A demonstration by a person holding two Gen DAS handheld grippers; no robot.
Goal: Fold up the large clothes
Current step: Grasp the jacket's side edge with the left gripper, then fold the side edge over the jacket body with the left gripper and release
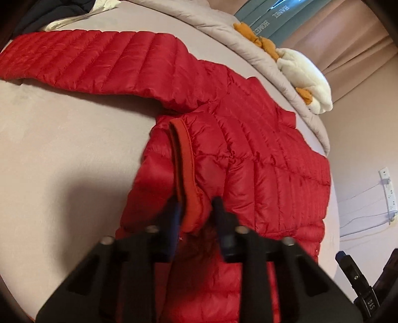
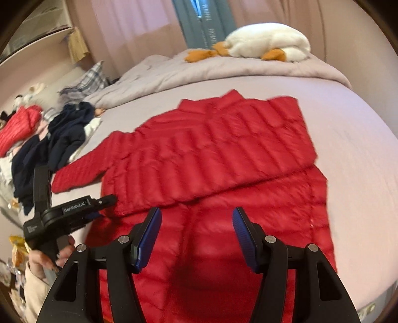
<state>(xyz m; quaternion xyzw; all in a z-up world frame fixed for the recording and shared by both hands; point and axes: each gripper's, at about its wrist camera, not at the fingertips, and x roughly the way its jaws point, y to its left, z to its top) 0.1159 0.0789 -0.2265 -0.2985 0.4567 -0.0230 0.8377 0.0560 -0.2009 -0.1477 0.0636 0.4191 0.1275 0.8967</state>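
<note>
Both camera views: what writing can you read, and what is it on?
"GenRobot.AI": left gripper, on its body.
"DAS": black strap.
"HOME", partly cut off: blue curtain; its other words are blurred.
Small label on the left gripper's handle: too small to read.

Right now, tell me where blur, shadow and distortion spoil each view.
Left wrist view: left gripper smeared with blur, casting a shadow on the bedsheet; fisheye bends the bed edge. Right wrist view: red down jacket slightly blurred, gripper shadow on its hem.

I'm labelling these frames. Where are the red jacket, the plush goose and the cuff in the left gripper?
red jacket (image 2: 223, 139): right wrist view, folded-over back panel.
plush goose (image 2: 268, 39): right wrist view, white body.
cuff (image 1: 189, 179): left wrist view, ribbed band.
left gripper (image 1: 196, 206): left wrist view, between fingertips.
</note>
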